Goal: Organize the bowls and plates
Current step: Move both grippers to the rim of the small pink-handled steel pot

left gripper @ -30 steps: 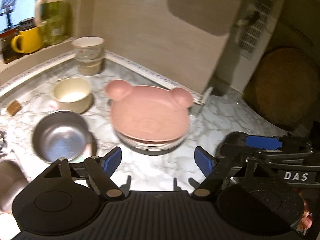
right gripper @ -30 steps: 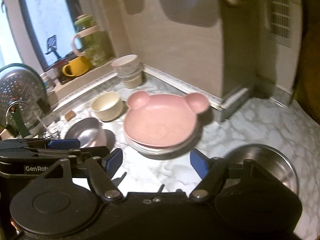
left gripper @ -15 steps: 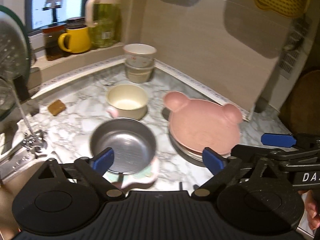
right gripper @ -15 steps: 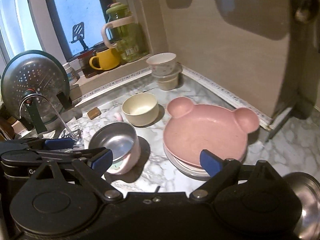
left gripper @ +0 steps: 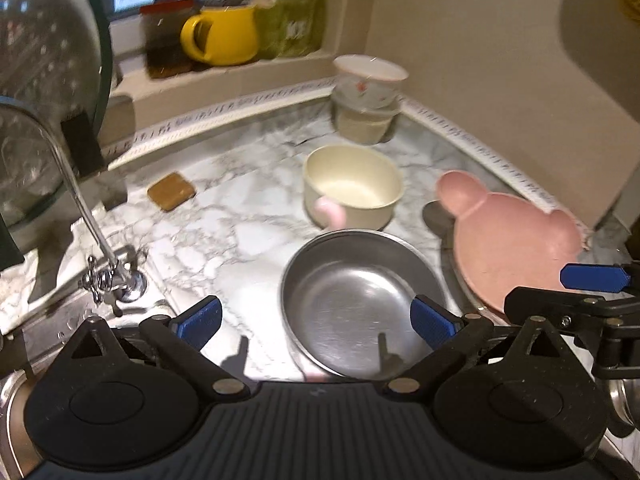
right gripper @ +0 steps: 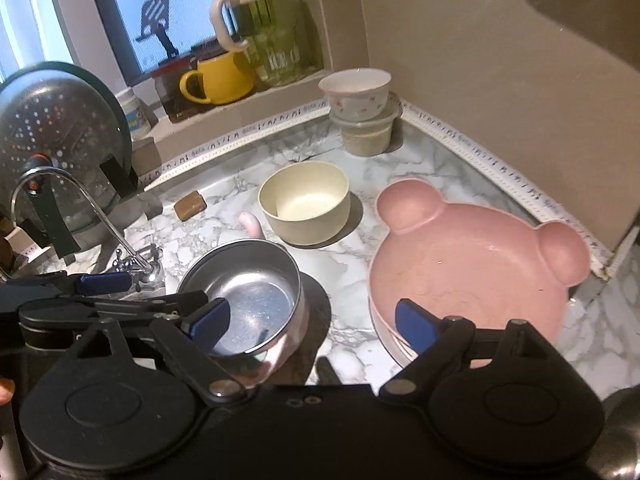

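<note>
A steel bowl (left gripper: 352, 300) with a pink outer shell sits on the marble counter (left gripper: 224, 236), also in the right wrist view (right gripper: 248, 300). Behind it stands a cream bowl (left gripper: 352, 192) (right gripper: 306, 202). A pink bear-shaped plate (left gripper: 516, 248) (right gripper: 472, 264) rests on a stack of plates at the right. A floral bowl (left gripper: 370, 76) (right gripper: 356, 90) sits on a lidded container in the corner. My left gripper (left gripper: 316, 320) is open, its right finger over the steel bowl's rim. My right gripper (right gripper: 312, 318) is open between the steel bowl and the pink plate.
A tap (left gripper: 104, 276) and sink edge lie at the left, with a colander (right gripper: 56, 140) behind. A yellow mug (right gripper: 218, 78) and a green jar (right gripper: 272, 36) stand on the window sill. A brown sponge (left gripper: 172, 191) lies on the counter. Walls close the corner at right.
Both grippers have swung left and moved closer to the counter. The steel bowl now sits between the left fingers' span; the pink plate has shifted right in view.
</note>
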A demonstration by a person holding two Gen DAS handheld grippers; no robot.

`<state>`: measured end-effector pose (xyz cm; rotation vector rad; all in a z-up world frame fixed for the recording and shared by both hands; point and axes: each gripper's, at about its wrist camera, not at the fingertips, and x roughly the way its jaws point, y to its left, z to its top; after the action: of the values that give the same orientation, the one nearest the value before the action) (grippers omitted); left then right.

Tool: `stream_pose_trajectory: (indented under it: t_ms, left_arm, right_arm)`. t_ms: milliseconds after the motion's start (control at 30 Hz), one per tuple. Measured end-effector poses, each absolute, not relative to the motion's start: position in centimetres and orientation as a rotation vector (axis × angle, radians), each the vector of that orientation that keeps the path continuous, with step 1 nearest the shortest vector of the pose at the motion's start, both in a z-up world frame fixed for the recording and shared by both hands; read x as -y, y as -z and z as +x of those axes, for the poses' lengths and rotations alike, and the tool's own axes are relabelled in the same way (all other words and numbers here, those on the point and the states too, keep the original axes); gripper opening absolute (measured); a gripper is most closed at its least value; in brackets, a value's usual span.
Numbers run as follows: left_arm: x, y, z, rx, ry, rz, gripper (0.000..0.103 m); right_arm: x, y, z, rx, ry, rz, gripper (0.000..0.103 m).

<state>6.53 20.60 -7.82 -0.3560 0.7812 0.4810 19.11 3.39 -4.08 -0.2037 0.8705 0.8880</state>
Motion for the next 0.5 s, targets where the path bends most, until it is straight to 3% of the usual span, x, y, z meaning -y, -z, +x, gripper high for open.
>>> stream_pose_trajectory:
  t_ms: [500]
  left_arm:
    - [-24.1, 11.0, 8.1, -0.827, -0.521, -0.394, 0.101]
  right_arm:
    - [-8.0, 8.0, 20.8, -0.950, -0.858, -0.288, 0.069]
